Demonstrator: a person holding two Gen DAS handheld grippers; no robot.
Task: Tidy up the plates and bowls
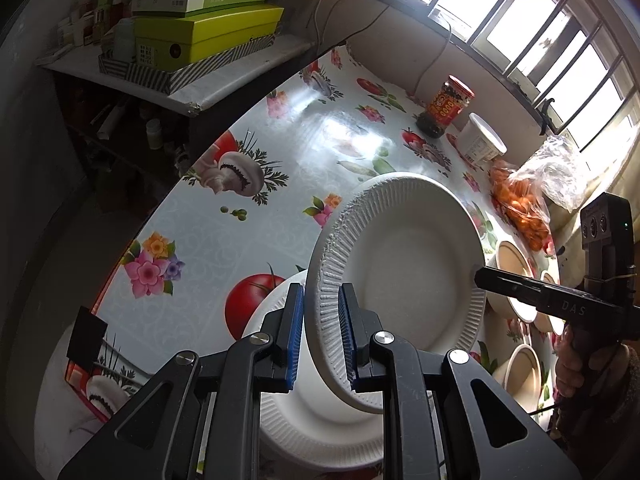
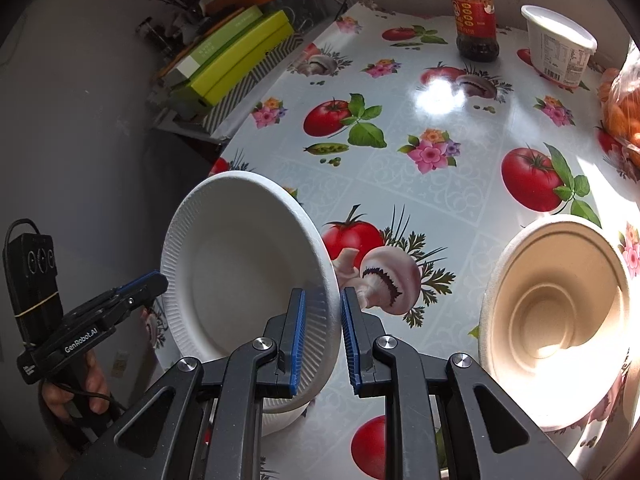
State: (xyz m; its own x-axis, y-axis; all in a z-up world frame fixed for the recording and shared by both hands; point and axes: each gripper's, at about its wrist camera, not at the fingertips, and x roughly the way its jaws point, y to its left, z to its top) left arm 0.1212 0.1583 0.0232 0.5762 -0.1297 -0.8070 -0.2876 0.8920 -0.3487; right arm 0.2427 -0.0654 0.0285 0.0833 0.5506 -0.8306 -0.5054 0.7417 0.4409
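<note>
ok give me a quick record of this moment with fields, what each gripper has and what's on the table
held item: white paper plate, tilted, lifted off the table
left gripper: shut on the plate's ribbed rim
right gripper: shut on the opposite rim
below: another white plate on the table
bowls: beige bowl beside it
table: vegetable-print cloth
far end: chili sauce jar, white tub, bag of oranges

Materials and surface finish
A matt, ribbed paper plate (image 1: 400,264) is shown; a glossy vinyl tablecloth (image 2: 440,200) is seen.
</note>
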